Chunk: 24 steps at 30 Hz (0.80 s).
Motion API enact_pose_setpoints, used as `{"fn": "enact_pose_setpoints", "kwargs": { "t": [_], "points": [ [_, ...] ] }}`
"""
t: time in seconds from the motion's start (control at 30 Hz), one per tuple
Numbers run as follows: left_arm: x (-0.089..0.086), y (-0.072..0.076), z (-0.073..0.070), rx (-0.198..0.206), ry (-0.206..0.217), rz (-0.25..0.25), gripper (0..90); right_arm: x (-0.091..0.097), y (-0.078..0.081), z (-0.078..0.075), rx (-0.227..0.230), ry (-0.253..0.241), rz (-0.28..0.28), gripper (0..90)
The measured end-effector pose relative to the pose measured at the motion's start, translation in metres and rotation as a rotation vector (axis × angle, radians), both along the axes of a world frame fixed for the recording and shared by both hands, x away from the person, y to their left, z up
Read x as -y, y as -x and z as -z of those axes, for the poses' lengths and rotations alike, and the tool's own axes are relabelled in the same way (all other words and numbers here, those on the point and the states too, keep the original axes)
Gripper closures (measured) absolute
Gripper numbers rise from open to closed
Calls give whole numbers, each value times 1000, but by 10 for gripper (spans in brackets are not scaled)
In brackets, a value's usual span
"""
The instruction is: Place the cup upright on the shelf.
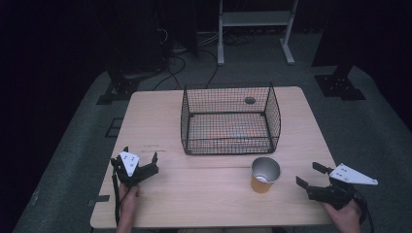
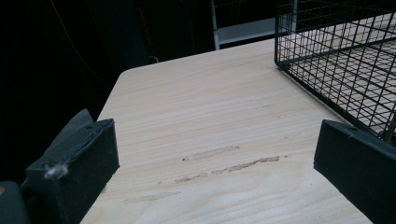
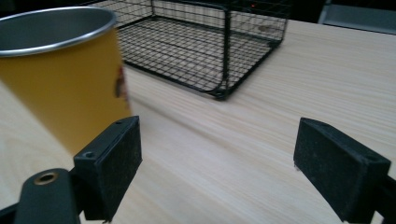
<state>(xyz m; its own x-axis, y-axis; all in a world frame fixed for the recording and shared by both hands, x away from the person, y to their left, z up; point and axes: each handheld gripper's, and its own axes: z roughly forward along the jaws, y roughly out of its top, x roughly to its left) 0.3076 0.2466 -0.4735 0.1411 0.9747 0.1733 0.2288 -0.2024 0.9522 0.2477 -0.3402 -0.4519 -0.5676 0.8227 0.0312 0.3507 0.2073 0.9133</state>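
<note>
At the near edge of the pale wooden worktop (image 1: 209, 199), two black hand-held grippers are held, one in each hand of the person. The left hand-held gripper (image 1: 140, 156) is seen near the left front corner, its jaws spread wide with nothing between them; in the left gripper view bare wood with a few scuff marks (image 2: 224, 163) lies between them. The right hand-held gripper (image 1: 310, 174) is held at the right front, its jaws likewise spread and empty. Just to its left an upright yellow cup with a metal rim (image 1: 265, 175) is set on the worktop, apart from the jaws. Farther back, at the middle of the worktop, a black wire-mesh basket (image 1: 230, 121) is placed, open at the top.
</note>
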Motion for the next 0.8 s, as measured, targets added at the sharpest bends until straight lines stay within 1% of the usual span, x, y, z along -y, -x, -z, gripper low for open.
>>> {"fn": "enact_pose_setpoints", "kwargs": {
  "t": [0.17,0.37,0.5,0.8],
  "points": [
    [0,0,0,-1,-5,0,0,-7,9,-2,8,9,-32,136],
    [0,0,0,-1,-3,-2,0,-12,10,-1,4,-3,-63,133],
    [0,0,0,-2,-2,-3,0,-21,11,-3,7,6,-96,130],
    [0,0,0,-1,-3,-3,0,-39,16,-6,6,47,-170,113]
  ]
}}
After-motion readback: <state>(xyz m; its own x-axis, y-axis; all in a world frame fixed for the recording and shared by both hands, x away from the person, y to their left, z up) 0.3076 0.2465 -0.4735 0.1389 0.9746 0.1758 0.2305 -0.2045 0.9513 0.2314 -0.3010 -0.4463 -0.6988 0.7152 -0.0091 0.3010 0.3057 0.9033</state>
